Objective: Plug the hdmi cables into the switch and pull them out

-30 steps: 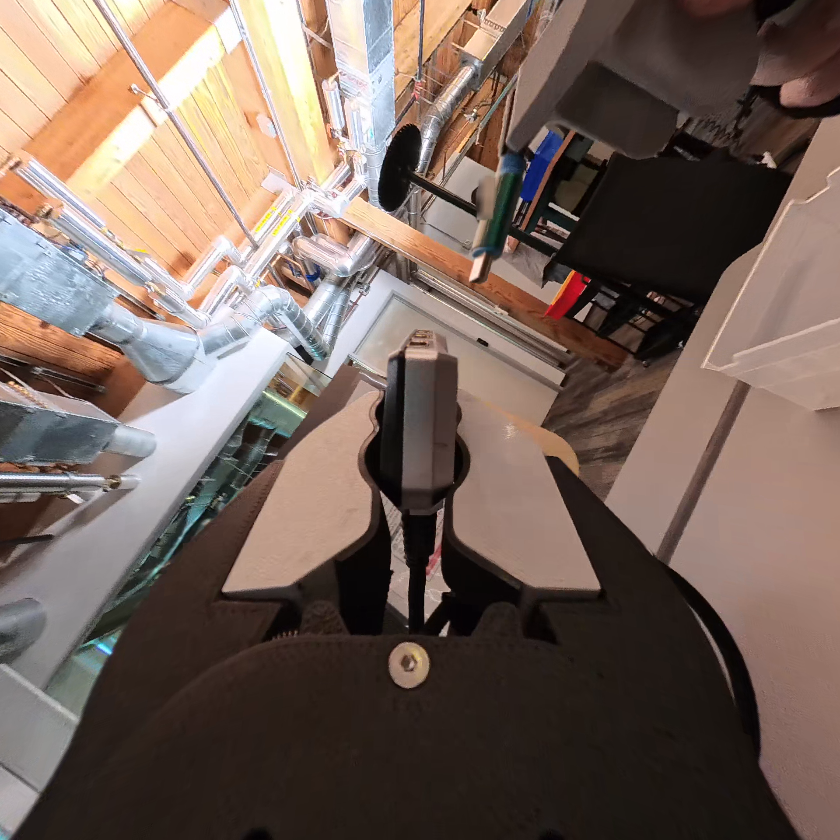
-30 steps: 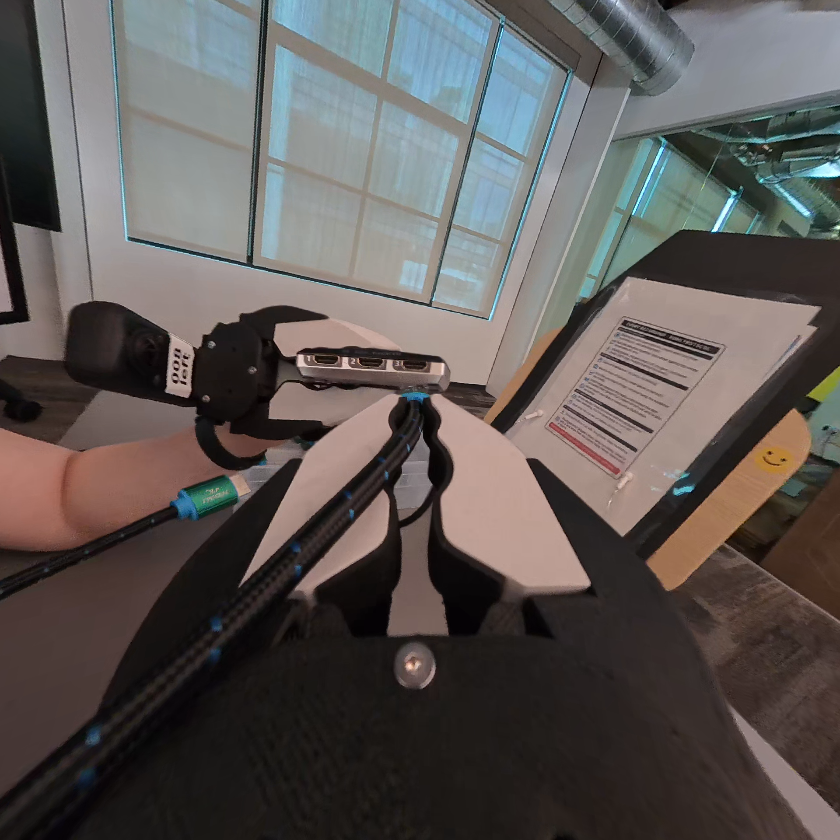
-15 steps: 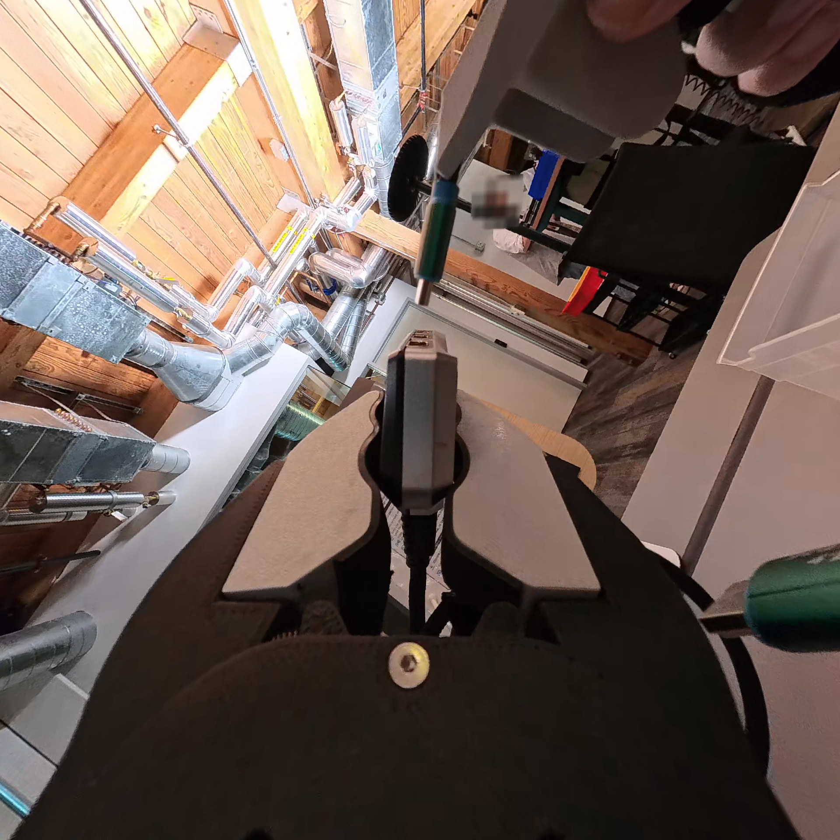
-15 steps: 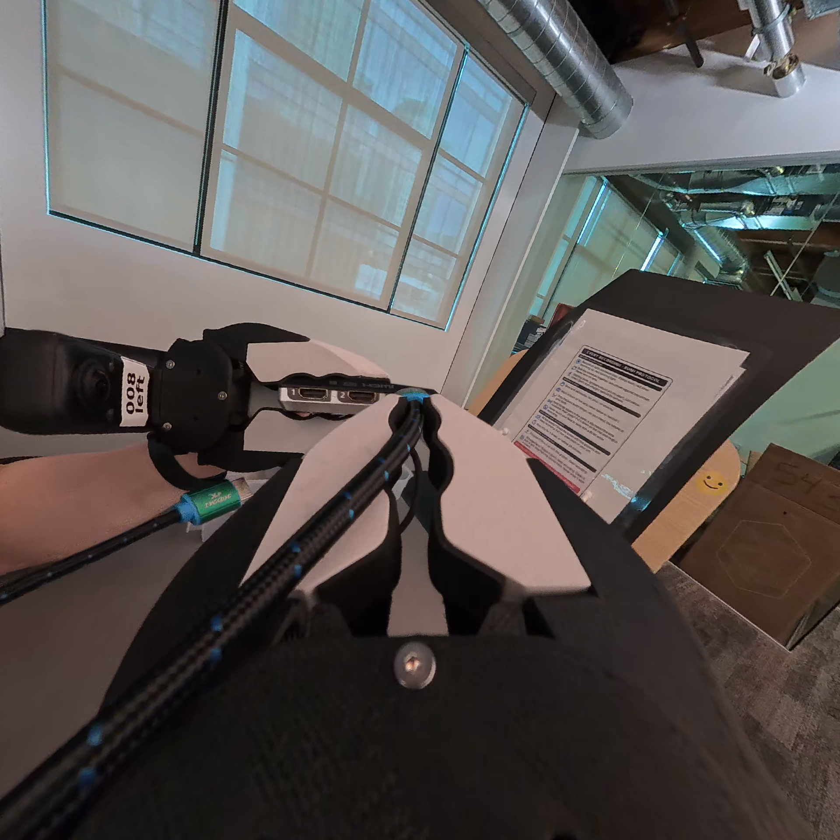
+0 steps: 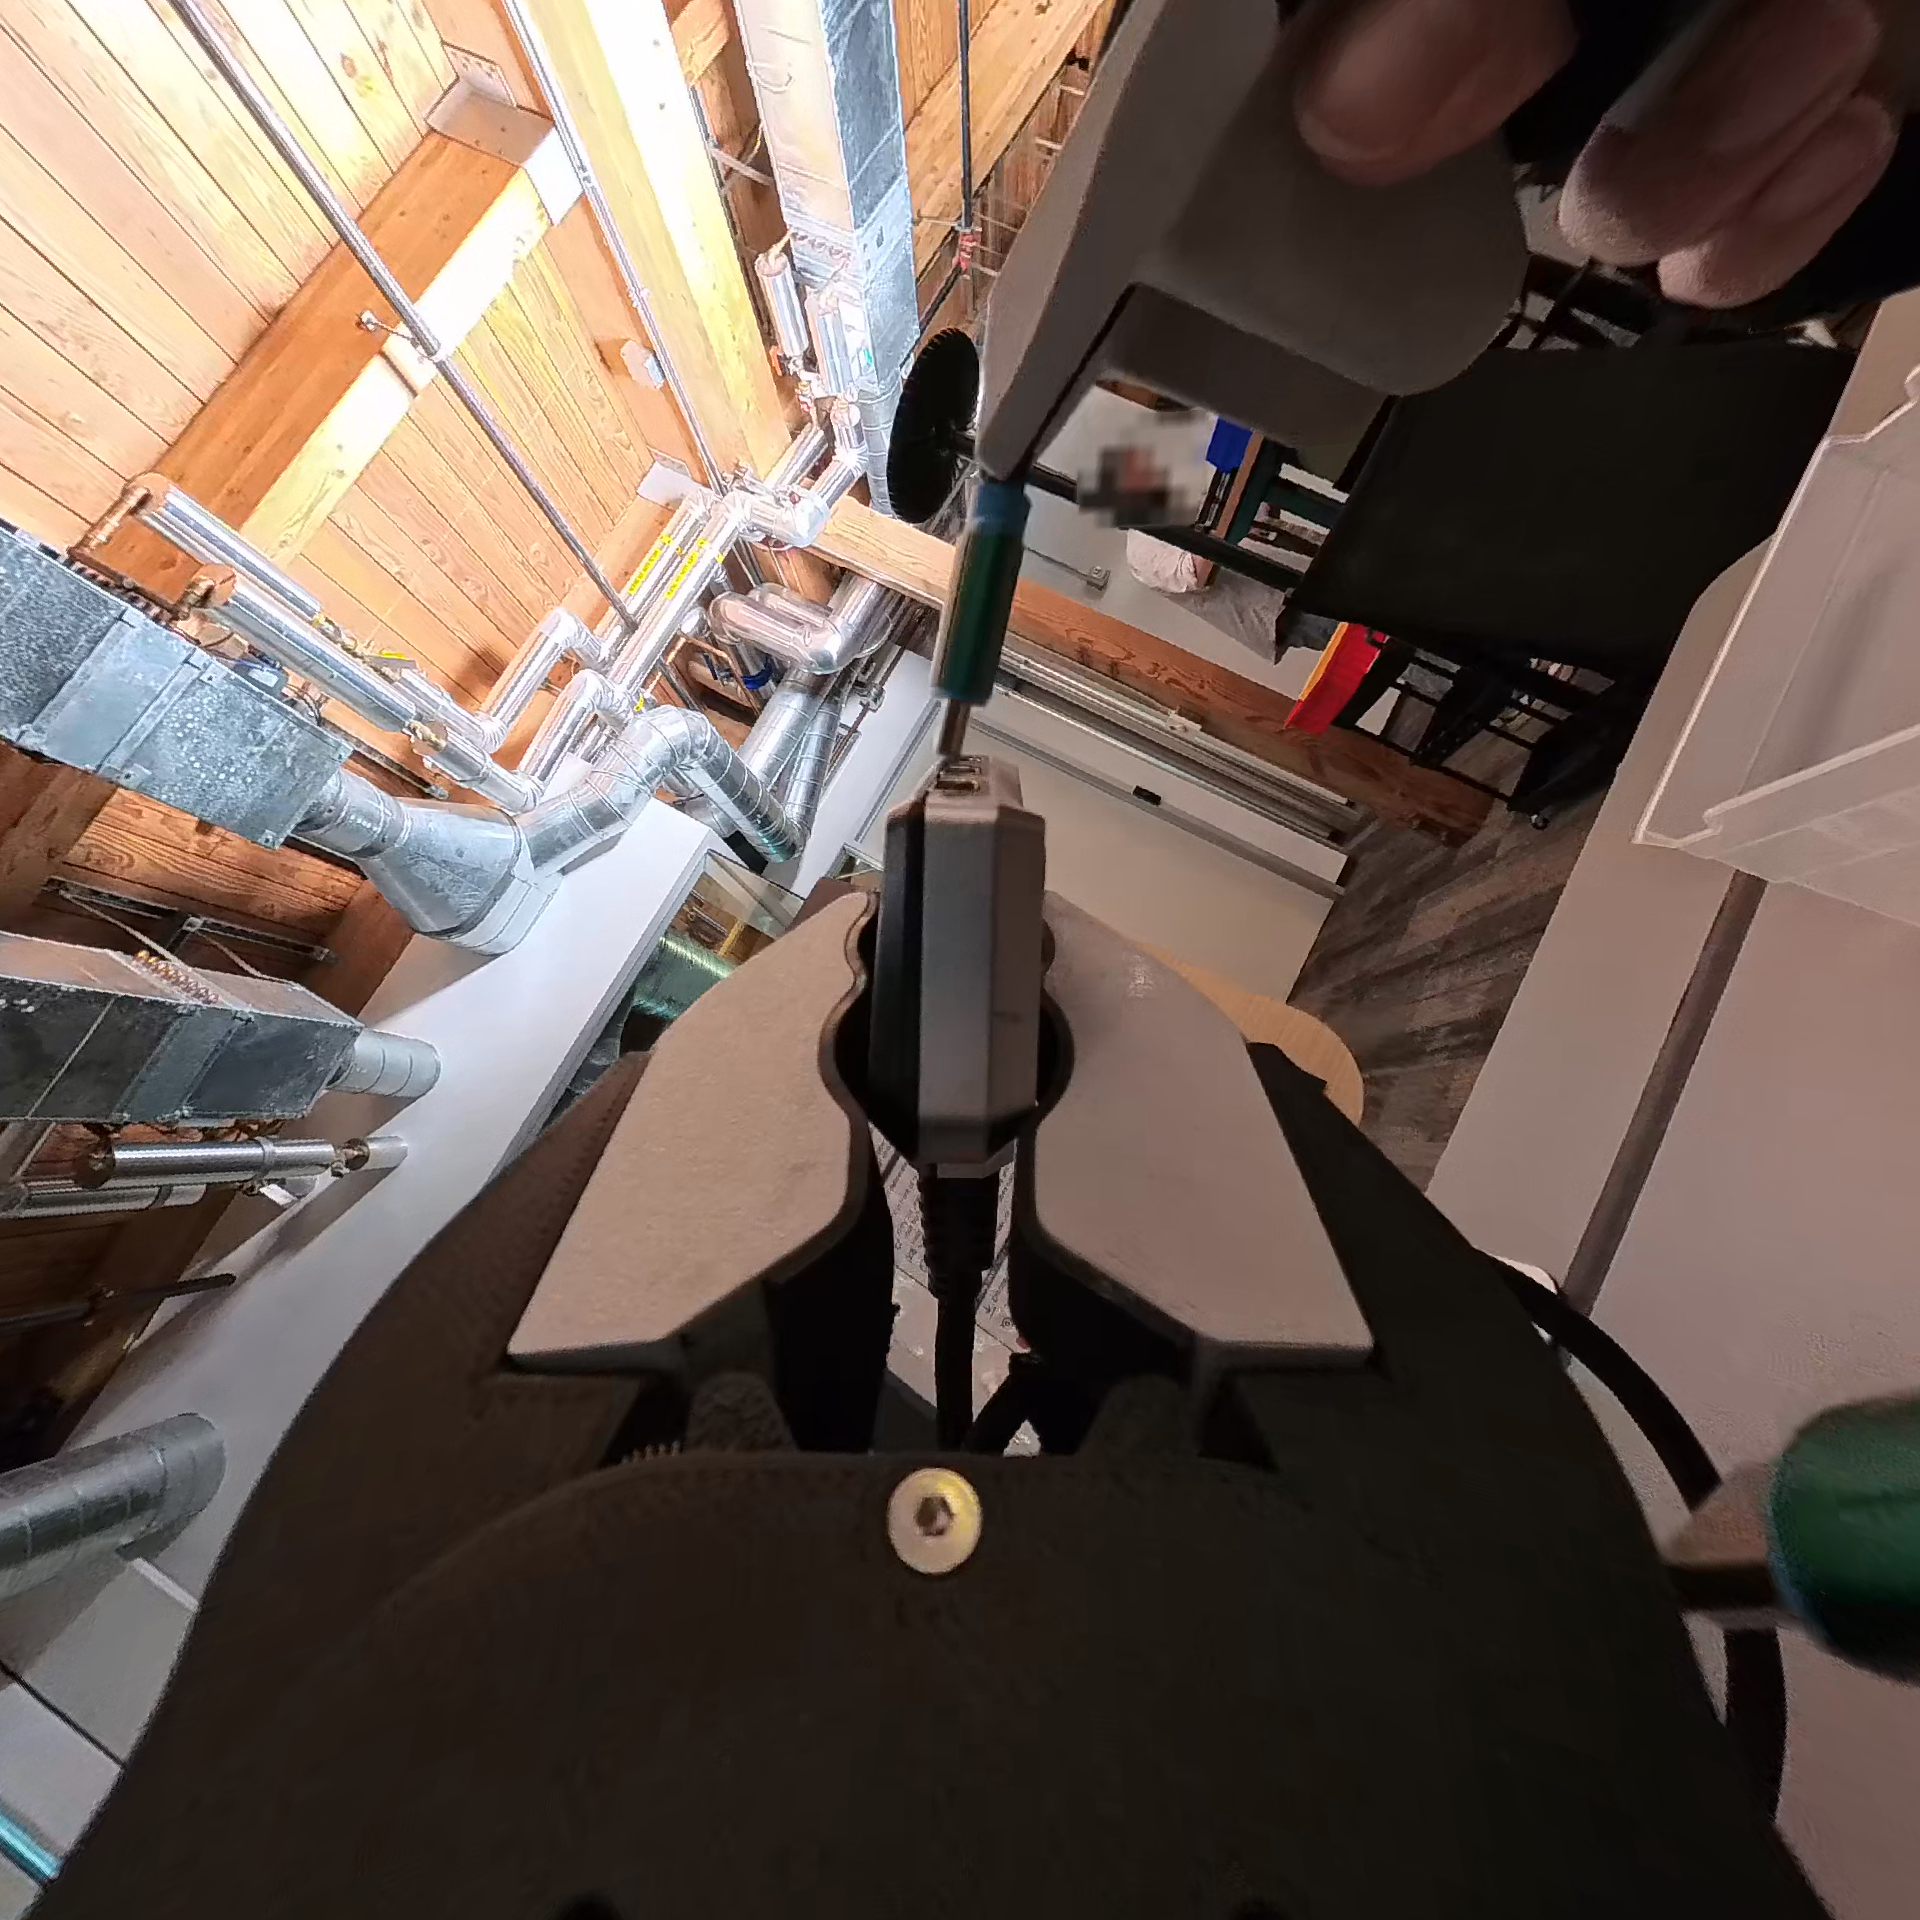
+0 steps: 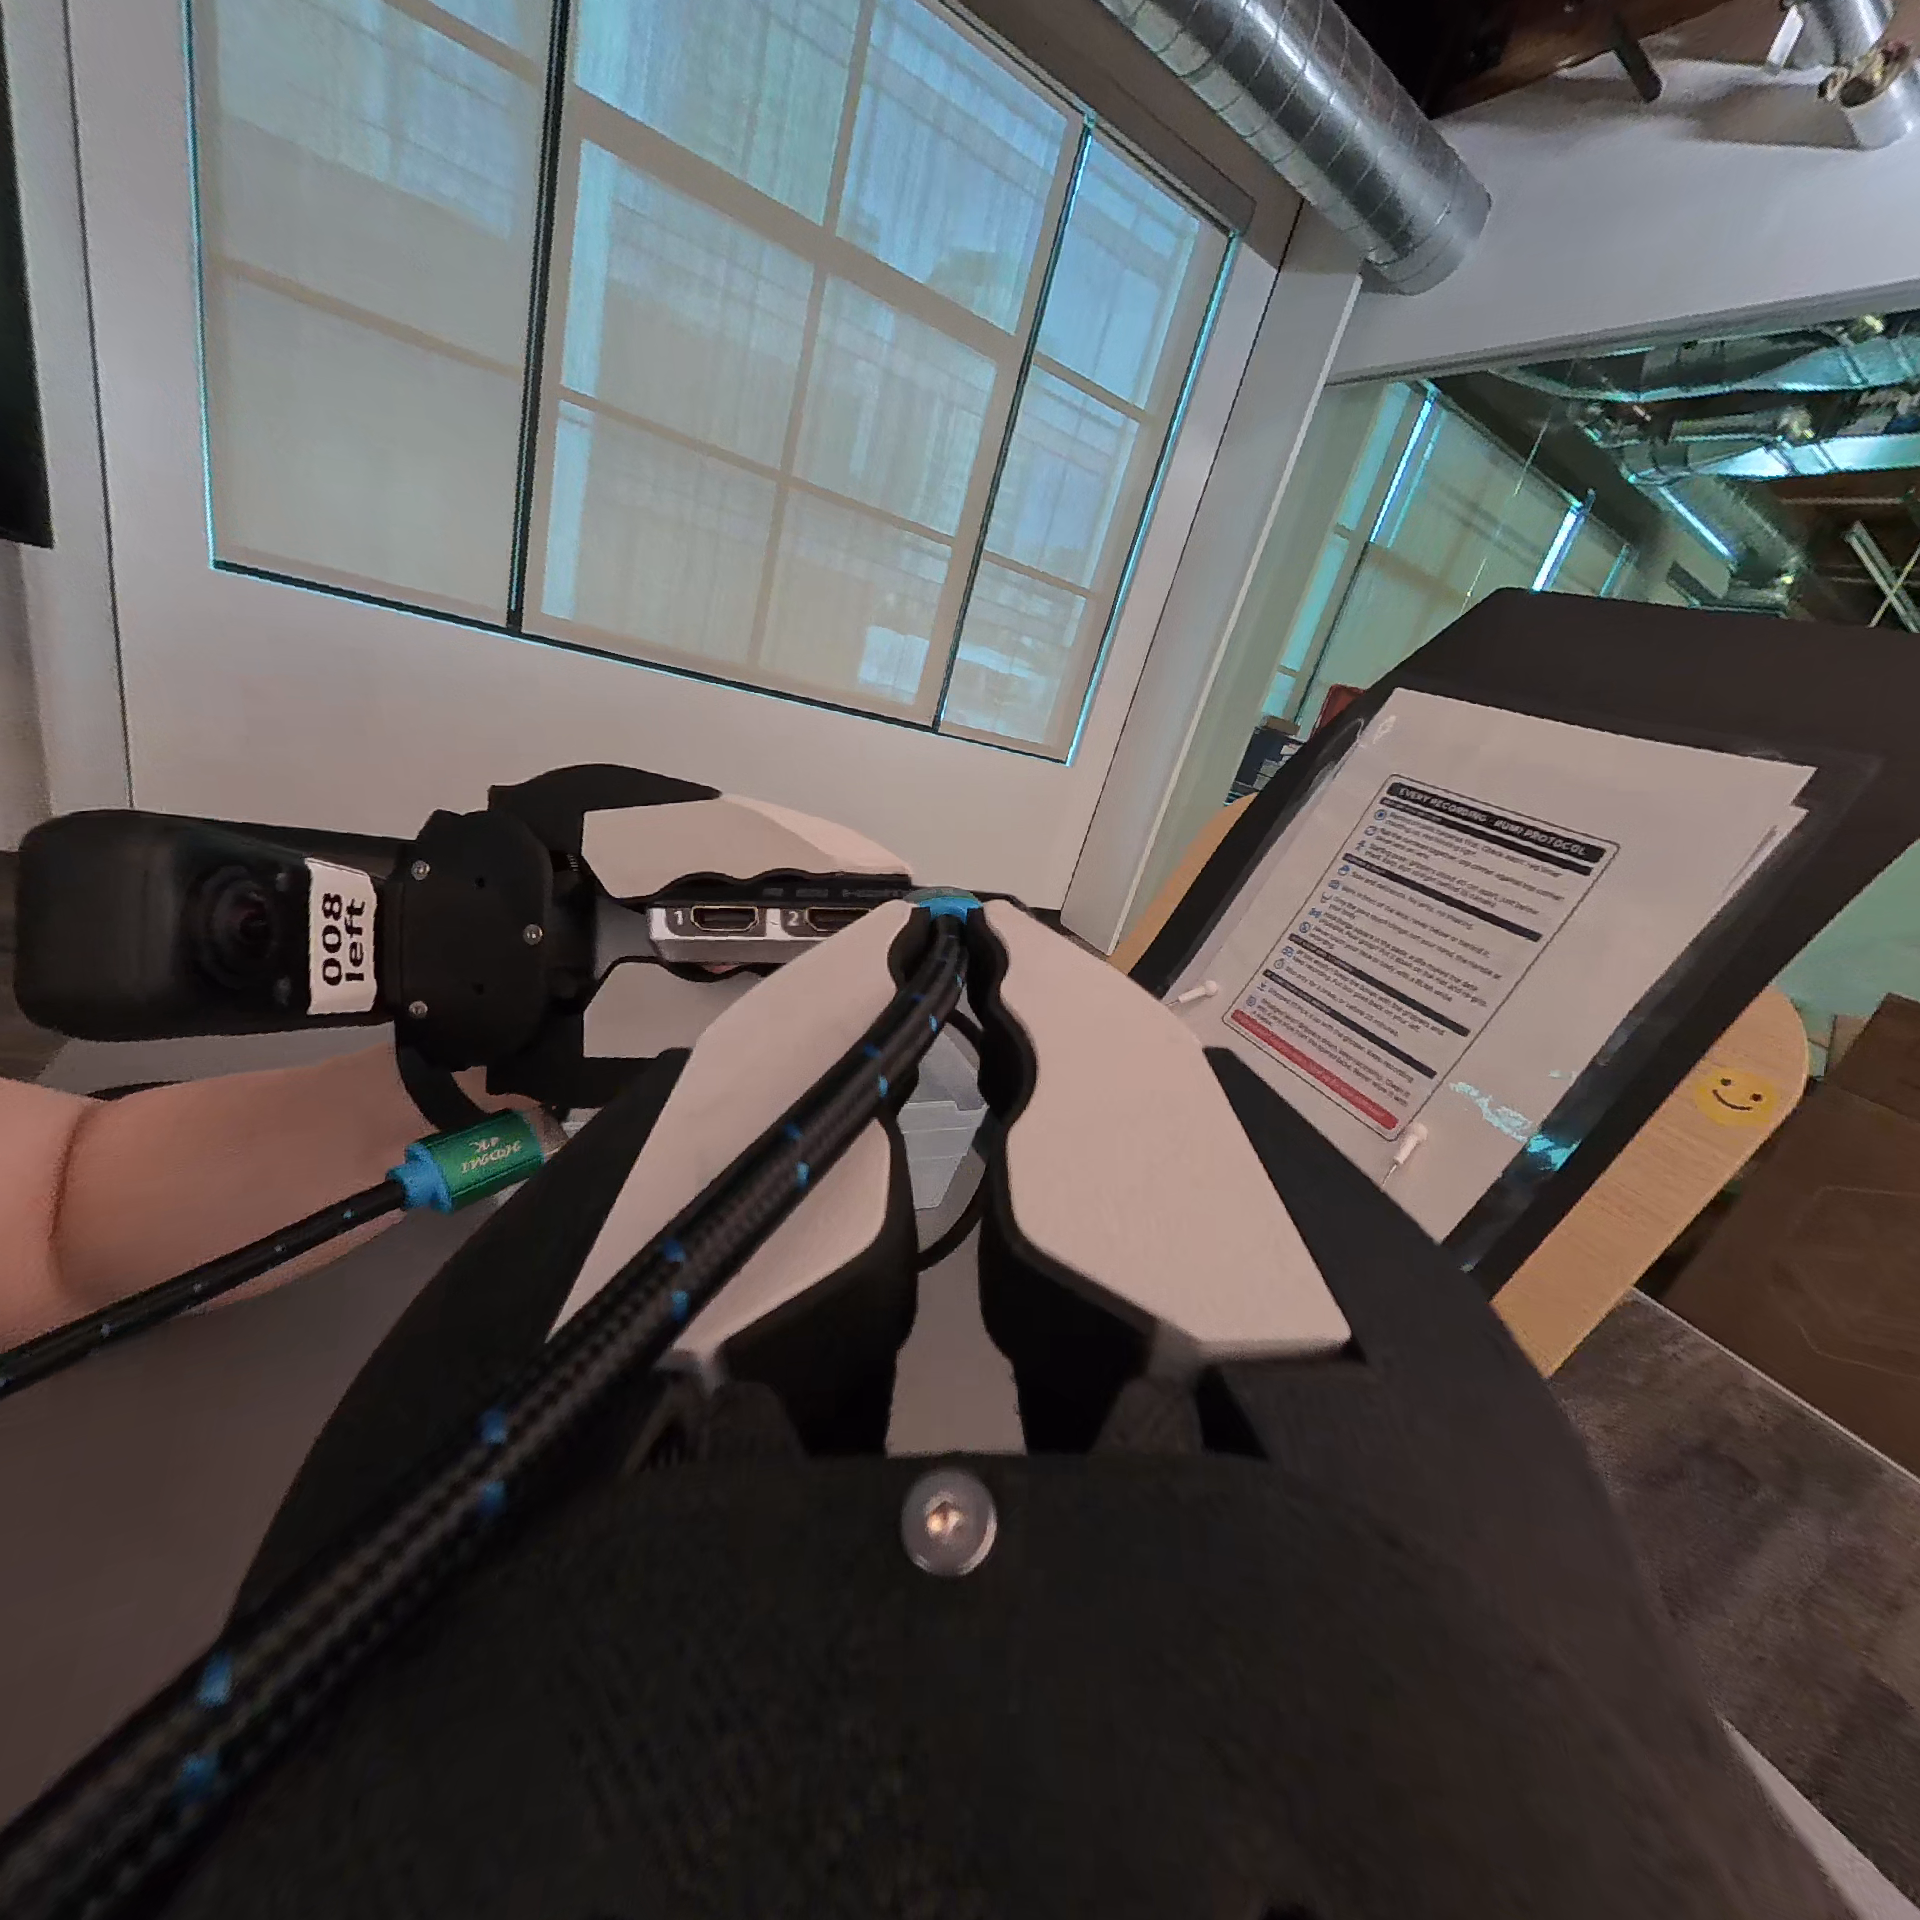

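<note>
In the left wrist view my left gripper (image 5: 956, 914) is shut on the grey HDMI switch (image 5: 961, 987), ports facing away. My right gripper (image 5: 1003, 447) comes in from above, holding a green HDMI plug (image 5: 971, 592) whose metal tip meets the switch's port edge. In the right wrist view my right gripper (image 6: 951, 914) is shut on the black-and-blue braided cable (image 6: 727, 1205), with the plug hidden beyond the fingertips. The switch (image 6: 717, 920) shows two free ports to the left. A second green plug (image 6: 478, 1153) lies loose below the left gripper.
A black stand with a printed sheet (image 6: 1507, 935) stands to the right. A clear plastic bin (image 5: 1818, 727) sits on the grey table (image 6: 156, 1558). A person's forearm (image 6: 156, 1174) is at the left. The second green plug also shows in the left wrist view (image 5: 1829, 1538).
My right gripper has carried the green plug closer and lined it up end-on with the switch, so its tip now meets the port edge. The left gripper kept hold of the switch.
</note>
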Available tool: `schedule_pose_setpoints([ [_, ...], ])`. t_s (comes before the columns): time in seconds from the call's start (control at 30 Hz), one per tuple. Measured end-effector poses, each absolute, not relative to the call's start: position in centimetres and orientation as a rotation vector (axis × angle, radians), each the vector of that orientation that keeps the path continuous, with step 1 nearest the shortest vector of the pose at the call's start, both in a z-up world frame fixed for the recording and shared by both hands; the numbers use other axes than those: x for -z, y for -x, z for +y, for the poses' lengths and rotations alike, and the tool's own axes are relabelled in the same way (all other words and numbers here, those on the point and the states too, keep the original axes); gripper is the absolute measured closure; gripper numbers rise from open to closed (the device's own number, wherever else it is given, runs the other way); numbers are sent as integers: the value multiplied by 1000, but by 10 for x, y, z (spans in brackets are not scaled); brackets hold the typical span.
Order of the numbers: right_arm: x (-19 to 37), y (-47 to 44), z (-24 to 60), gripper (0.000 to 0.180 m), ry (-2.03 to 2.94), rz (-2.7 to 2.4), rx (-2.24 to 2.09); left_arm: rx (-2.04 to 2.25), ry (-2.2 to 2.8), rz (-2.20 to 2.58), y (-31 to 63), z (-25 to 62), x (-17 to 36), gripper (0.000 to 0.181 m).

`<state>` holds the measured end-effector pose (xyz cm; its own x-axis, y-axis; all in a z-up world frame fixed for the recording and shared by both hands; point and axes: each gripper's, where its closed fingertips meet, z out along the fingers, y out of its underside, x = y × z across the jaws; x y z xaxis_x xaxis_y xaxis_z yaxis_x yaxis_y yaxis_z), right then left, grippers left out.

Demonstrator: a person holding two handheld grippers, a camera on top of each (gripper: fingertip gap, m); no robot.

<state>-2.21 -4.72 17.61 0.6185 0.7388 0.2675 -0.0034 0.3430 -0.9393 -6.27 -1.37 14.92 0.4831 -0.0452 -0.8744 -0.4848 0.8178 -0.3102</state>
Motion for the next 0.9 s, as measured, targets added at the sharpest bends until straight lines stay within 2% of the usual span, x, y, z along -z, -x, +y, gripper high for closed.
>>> schedule_pose_setpoints([
  [0.03, -176, 22, -47, 172, 1131, -777, -558, -289, 575, 1042, 63, -14, -150, 159],
  [0.9, -165, 22, -46, 172, 1321, -748, -707, -363, 526, 1124, 61, -24, -144, 159],
])
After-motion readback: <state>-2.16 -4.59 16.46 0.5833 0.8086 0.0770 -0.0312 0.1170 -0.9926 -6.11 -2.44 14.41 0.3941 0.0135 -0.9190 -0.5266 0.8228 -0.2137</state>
